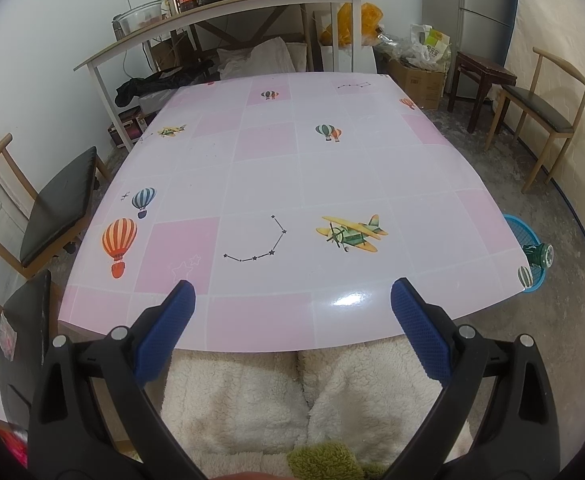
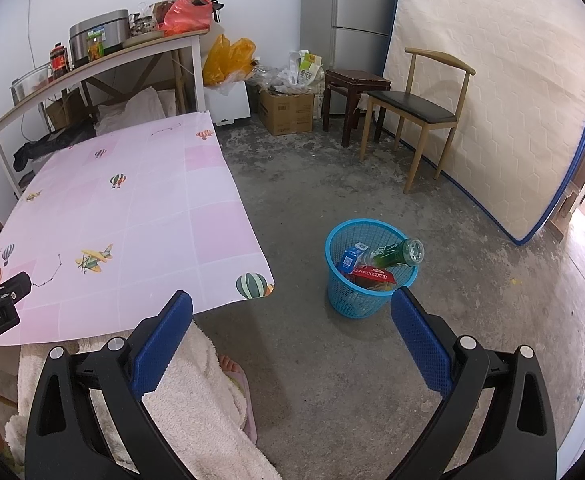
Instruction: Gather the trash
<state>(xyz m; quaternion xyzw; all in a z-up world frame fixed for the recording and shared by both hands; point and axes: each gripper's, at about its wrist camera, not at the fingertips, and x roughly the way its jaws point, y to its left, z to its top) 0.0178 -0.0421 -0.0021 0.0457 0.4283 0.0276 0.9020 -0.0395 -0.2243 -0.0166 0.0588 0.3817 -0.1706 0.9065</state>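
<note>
A blue mesh trash basket [image 2: 348,300] stands on the concrete floor to the right of the table. Inside it lie a green bottle [image 2: 398,255], a red wrapper [image 2: 374,277] and a small blue carton [image 2: 350,259]. The same basket [image 1: 526,236] peeks out past the table's right edge in the left wrist view, with the green bottle [image 1: 537,255] at its rim. My left gripper [image 1: 292,300] hangs open over the near edge of the pink table [image 1: 292,168], holding nothing. My right gripper [image 2: 291,308] is open and empty above the floor, short of the basket.
A person's fluffy cream garment [image 1: 304,396] fills the space below the table edge. Wooden chairs [image 2: 416,100] [image 1: 52,208] stand at the right and left. A shelf table [image 1: 220,12] with jars and a cooker lines the back wall. A mattress [image 2: 492,92] leans at right.
</note>
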